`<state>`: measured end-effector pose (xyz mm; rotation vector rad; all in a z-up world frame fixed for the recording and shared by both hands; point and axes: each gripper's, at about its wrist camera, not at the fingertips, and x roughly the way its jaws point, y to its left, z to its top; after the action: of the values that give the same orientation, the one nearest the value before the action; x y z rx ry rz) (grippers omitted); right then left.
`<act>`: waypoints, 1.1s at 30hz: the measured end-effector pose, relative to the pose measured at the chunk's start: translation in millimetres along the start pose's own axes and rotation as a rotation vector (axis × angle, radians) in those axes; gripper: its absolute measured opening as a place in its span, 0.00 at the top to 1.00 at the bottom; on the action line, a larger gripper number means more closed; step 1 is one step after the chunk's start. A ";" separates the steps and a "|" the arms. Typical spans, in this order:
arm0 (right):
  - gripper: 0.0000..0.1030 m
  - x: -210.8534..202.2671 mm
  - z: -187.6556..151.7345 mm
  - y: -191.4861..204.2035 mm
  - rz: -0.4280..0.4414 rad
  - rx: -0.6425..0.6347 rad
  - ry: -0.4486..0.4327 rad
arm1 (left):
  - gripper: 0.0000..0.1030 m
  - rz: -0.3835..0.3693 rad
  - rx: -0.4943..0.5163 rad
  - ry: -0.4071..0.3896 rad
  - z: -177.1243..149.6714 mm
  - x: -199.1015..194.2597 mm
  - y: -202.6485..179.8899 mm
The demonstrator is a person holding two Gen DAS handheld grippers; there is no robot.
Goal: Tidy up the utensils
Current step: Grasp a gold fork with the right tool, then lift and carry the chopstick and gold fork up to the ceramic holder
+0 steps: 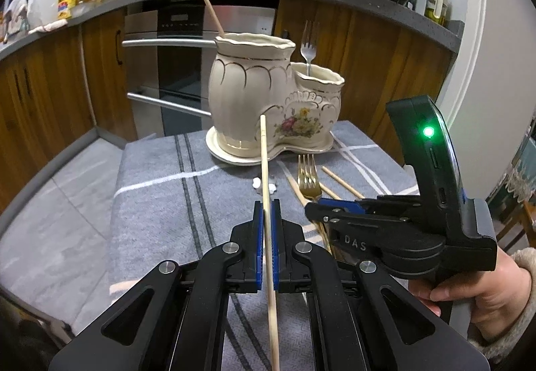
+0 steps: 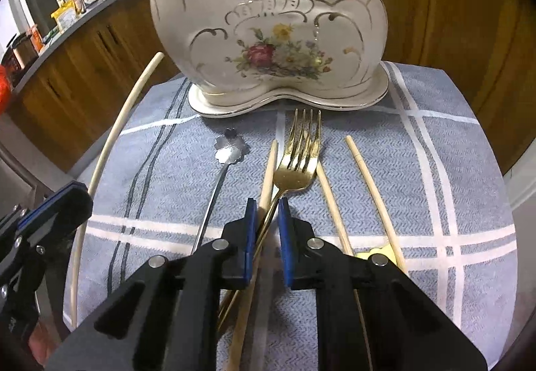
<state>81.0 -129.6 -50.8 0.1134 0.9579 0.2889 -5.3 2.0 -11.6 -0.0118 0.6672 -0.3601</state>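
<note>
A: Ceramic holder stands ahead on the tabletop. The left tool is clenched on a chopstick, long axis pointing at the holder.

B: The right tool straddles the gold fork's handle, not quite clamped, tines toward the holder.

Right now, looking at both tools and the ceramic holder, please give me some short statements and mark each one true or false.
1. The left tool is shut on a wooden chopstick. True.
2. The silver fork lies flat on the cloth. False: it stands in the smaller part of the holder.
3. The gold fork lies on the cloth in front of the holder. True.
4. The taller part of the holder has nothing in it. False: one chopstick sticks out of it.
5. The right tool straddles the gold fork's handle. True.
</note>
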 end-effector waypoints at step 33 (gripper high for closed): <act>0.95 -138.8 -33.4 -10.0 0.072 -0.237 -0.619 | 0.96 -0.107 -0.002 -0.193 11.1 -23.6 -6.6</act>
<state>-19.4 -180.8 37.3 0.0162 0.3019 0.4016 -17.8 2.4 12.2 -0.0838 0.4770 -0.4553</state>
